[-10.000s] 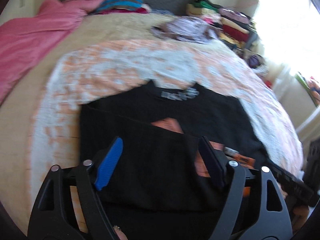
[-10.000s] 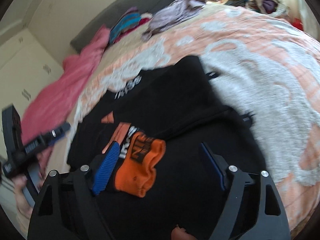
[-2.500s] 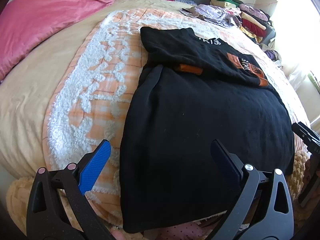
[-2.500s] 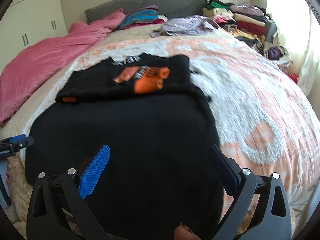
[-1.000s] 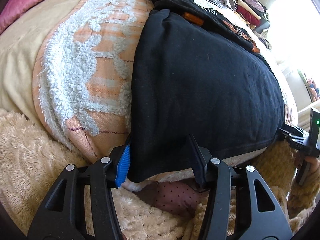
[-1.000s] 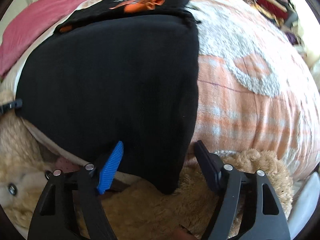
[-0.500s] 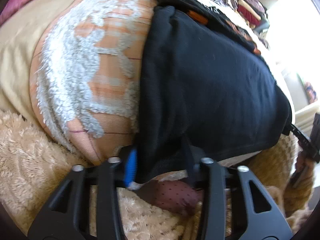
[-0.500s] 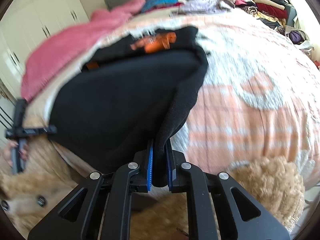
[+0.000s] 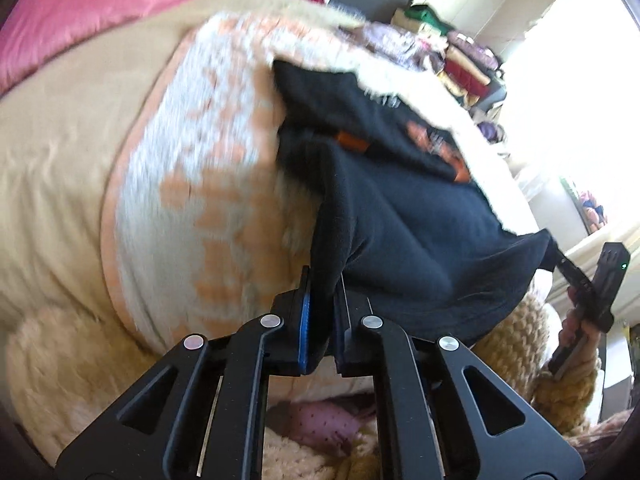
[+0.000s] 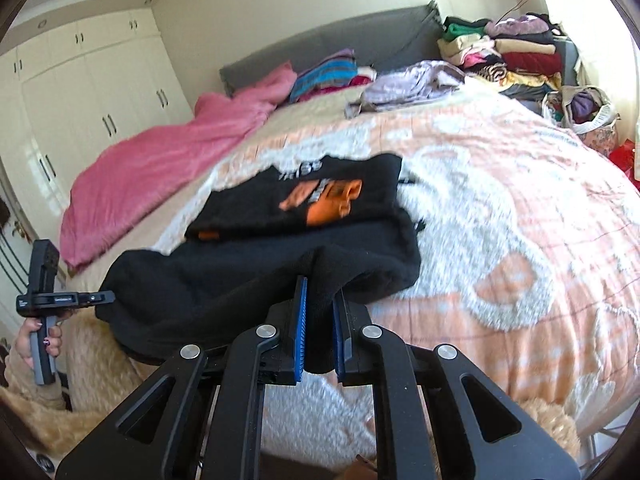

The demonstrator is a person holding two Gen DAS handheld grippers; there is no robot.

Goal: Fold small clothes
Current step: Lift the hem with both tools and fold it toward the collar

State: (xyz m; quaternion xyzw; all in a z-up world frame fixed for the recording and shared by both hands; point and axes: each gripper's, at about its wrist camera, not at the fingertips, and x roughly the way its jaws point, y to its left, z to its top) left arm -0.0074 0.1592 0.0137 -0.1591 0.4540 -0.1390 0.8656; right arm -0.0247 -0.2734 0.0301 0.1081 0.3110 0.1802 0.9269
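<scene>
while the black garment (image 10: 256, 280) lay across the near part of the bed (image 10: 520, 208), both of its near corners were pinched up off the orange-and-white blanket (image 9: 184, 168). the left gripper (image 9: 320, 300) had its jaws clamped tight on the left corner of the hem, the dark cloth squeezed between the blue pads. the right gripper (image 10: 318, 320) held the right corner the same way, jaws narrow with a thick fold of cloth between them. between the two corners the hem hung in a slack curve above the bed's edge. the far part of the garment rested flat on the blanket, folded over itself, with an orange print (image 10: 328, 200) facing up. a pink duvet (image 10: 160, 168) lay along the left side of the bed, and piles of folded clothes (image 10: 504, 52) sat by the grey headboard (image 10: 320, 48). white wardrobes (image 10: 80, 92) stood at the left wall.
</scene>
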